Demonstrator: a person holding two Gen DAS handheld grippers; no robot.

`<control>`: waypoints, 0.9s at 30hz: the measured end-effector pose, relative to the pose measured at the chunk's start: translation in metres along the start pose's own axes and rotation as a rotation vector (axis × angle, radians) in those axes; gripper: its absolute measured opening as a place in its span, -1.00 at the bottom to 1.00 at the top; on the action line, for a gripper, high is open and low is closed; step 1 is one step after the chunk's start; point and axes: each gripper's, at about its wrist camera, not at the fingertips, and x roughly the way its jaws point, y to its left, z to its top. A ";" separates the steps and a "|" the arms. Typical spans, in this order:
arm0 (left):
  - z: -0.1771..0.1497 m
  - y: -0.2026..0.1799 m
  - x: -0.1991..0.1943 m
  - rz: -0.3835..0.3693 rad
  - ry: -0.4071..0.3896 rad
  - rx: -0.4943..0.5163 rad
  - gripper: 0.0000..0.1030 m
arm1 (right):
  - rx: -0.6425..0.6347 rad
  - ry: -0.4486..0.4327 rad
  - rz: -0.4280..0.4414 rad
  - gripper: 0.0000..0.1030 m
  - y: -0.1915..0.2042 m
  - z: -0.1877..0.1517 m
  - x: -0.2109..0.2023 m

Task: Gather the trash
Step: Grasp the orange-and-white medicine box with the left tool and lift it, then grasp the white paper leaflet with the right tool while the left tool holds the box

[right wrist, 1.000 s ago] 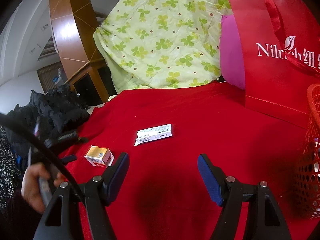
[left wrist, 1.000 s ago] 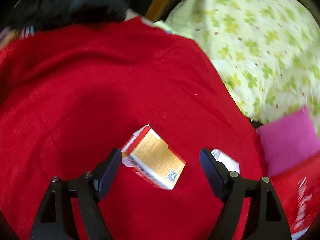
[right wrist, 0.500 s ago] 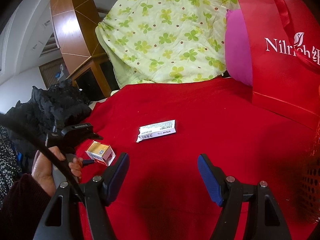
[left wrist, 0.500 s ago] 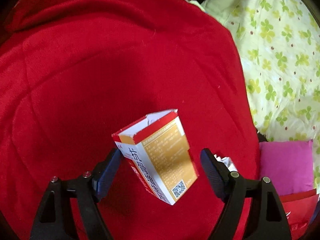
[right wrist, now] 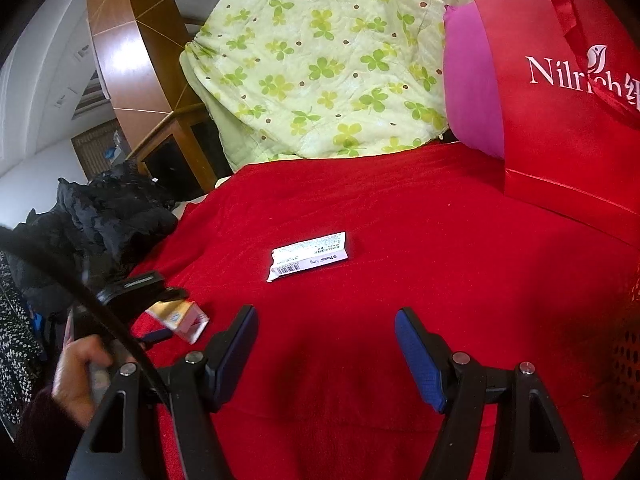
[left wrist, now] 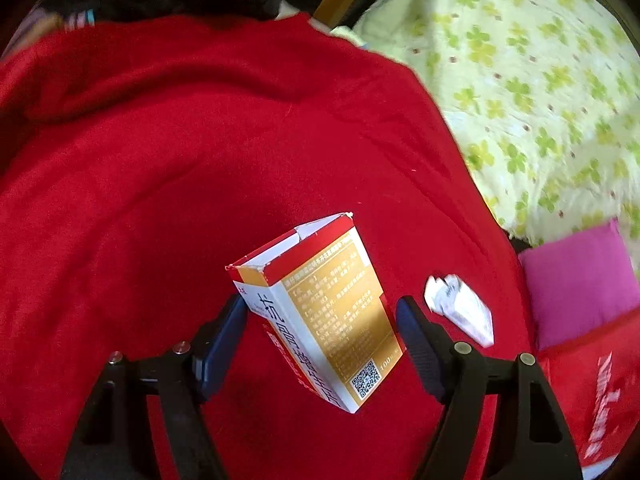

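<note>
An orange, red and white cardboard box (left wrist: pixel 320 308) with an open torn top stands tilted between the fingers of my left gripper (left wrist: pixel 322 344), which closes on its sides above the red blanket (left wrist: pixel 160 184). The right wrist view shows the same box (right wrist: pixel 180 318) in the left gripper at lower left. A flat white packet (right wrist: pixel 310 254) lies on the blanket ahead of my right gripper (right wrist: pixel 325 346), which is open and empty. The packet also shows right of the left gripper (left wrist: pixel 460 310).
A red paper bag (right wrist: pixel 568 92) stands at the right, a pink pillow (right wrist: pixel 470 80) beside it. A green-flowered quilt (right wrist: pixel 320 60) is piled behind. Black clothing (right wrist: pixel 108 216) lies at the left. A red mesh basket (right wrist: pixel 628 344) is at the right edge.
The left gripper has come down around the orange box and closed on it, and the box now sits raised off the blanket. The right gripper has barely moved.
</note>
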 end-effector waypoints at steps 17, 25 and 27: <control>-0.043 -0.020 0.028 -0.190 0.300 0.271 0.53 | 0.017 0.098 0.086 0.45 -0.005 0.007 0.036; -0.057 -0.032 0.026 -0.173 0.312 0.333 0.55 | -0.016 0.214 0.197 0.45 0.004 0.086 0.151; -0.057 -0.033 0.027 -0.169 0.315 0.341 0.55 | -0.045 0.244 0.205 0.45 0.009 0.099 0.179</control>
